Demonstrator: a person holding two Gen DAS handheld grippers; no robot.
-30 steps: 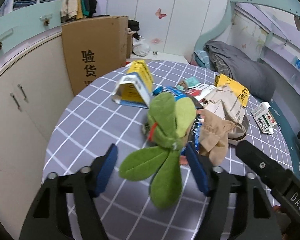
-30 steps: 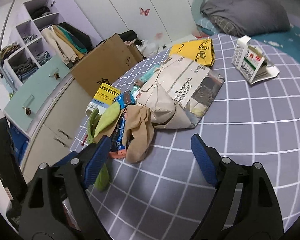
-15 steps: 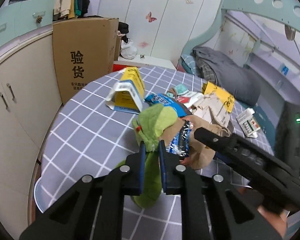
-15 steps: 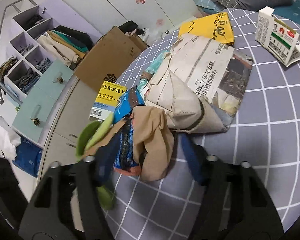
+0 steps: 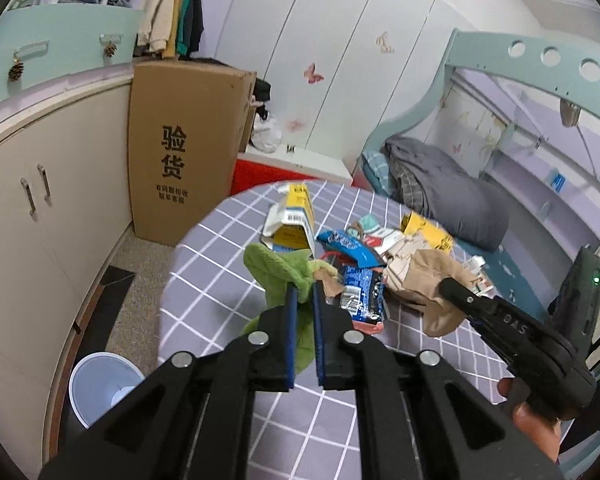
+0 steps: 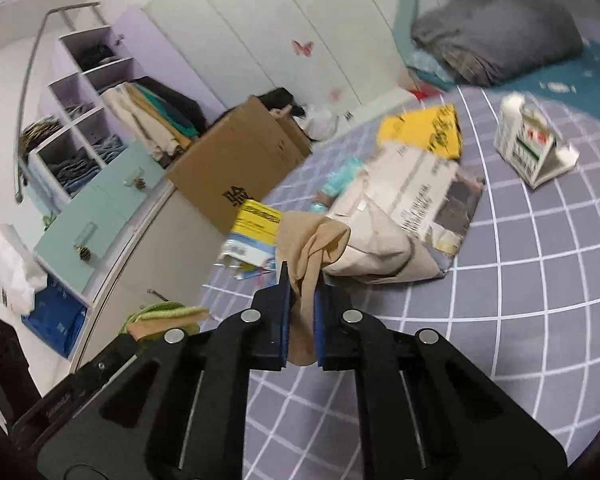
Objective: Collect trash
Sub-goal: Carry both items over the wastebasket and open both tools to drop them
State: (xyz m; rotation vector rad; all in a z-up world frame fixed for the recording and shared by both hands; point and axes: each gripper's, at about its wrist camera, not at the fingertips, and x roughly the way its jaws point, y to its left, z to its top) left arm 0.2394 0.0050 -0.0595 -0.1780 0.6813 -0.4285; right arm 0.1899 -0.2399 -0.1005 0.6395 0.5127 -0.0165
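Left claw [image 5: 304,296] pinching green plush [image 5: 278,268]; right claw [image 6: 300,280] closing, apparently on beige stocking [image 6: 320,246].

Home bedroom, bunk bed [image 5: 520,92], wardrobe [image 5: 332,60]

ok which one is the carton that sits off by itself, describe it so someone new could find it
Start at the round table with the grey checked cloth. Trash is piled near its middle around a folded newspaper; look past that pile toward the bed side. The white carton with green and red print lies there alone on bare cloth, touching nothing, unlike the yellow and blue boxes in the pile.
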